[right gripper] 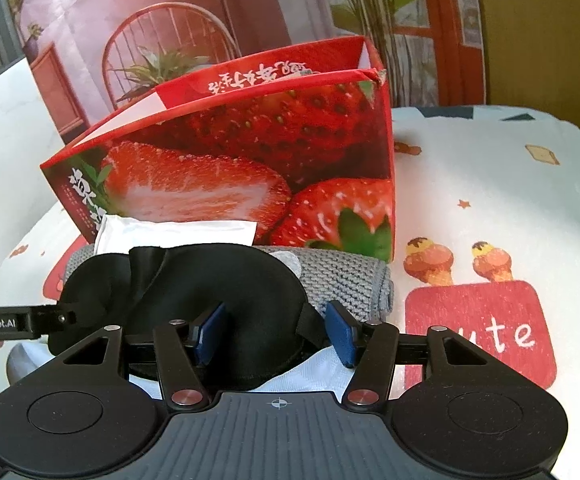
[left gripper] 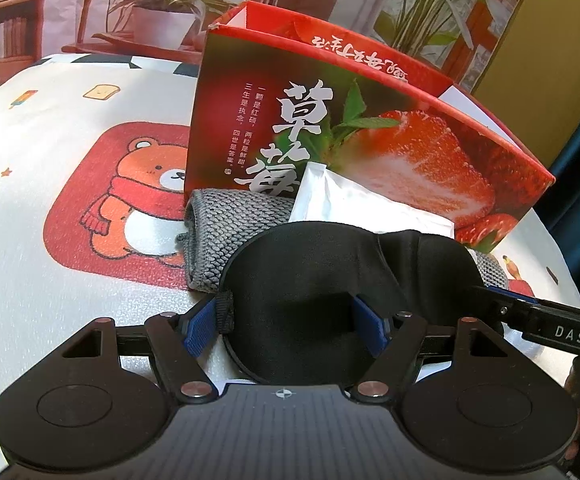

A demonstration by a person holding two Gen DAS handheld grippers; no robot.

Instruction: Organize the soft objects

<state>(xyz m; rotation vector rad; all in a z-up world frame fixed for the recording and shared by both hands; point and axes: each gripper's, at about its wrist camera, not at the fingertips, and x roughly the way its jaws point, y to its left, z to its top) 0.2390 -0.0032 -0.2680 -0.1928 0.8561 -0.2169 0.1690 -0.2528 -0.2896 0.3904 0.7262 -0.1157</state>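
A black sleep mask (left gripper: 310,276) lies on the table in front of a red strawberry box (left gripper: 370,136). Behind it sit a folded grey knitted cloth (left gripper: 225,224) and a white sachet (left gripper: 354,204). My left gripper (left gripper: 285,324) is open, its blue pads astride the mask's left cup. My right gripper (right gripper: 277,332) is open, its pads astride the mask's (right gripper: 209,280) right cup and strap. The cloth (right gripper: 346,276), sachet (right gripper: 177,232) and box (right gripper: 249,160) also show in the right wrist view. The right gripper's body shows in the left wrist view (left gripper: 554,328).
The table wears a white cloth with a bear print (left gripper: 129,200) and a red "cute" patch (right gripper: 486,328). The box stands open-topped just behind the objects. A printed backdrop with plants hangs behind the table.
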